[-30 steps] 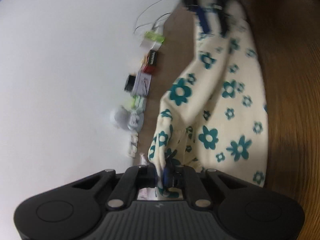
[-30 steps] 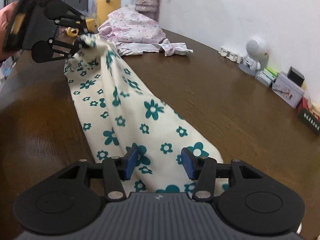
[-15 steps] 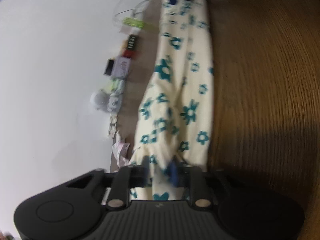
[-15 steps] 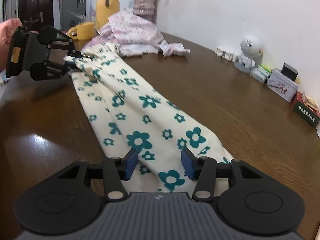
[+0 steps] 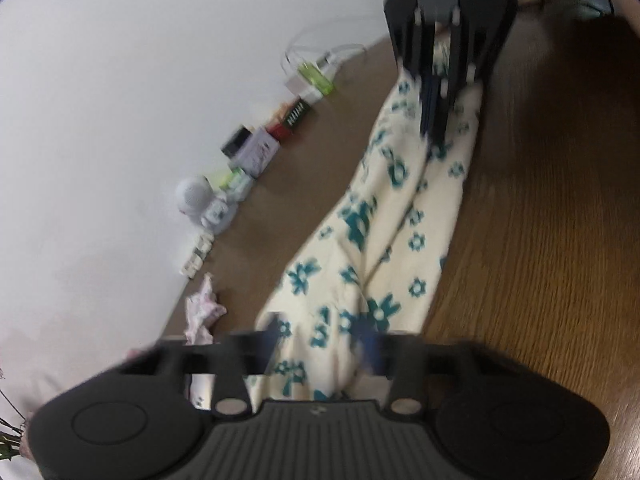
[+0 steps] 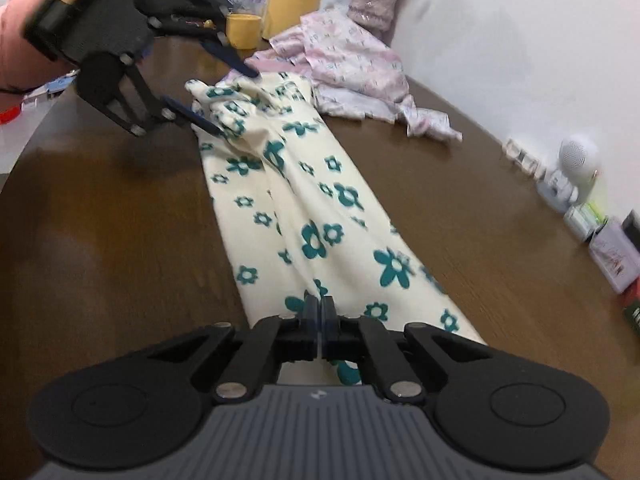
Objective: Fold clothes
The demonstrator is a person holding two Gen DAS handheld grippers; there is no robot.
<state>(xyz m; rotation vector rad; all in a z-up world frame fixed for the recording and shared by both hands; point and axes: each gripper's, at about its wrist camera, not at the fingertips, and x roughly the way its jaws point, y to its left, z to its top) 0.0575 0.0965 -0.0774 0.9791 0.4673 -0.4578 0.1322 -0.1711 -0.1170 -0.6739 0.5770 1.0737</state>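
Dark wooden surface: right gripper fingers pinched shut on the near end of the flower-print garment, left gripper fingers spread open around its bunched far end, garment stretched flat between; next, probably close left and fold.

Two fisheye views, each mounted just behind a pair of tongs, look down at a slant, close over the counter. They face each other along the flowered cloth: the left tongs show at its far end in the right view, the right tongs in the left view.
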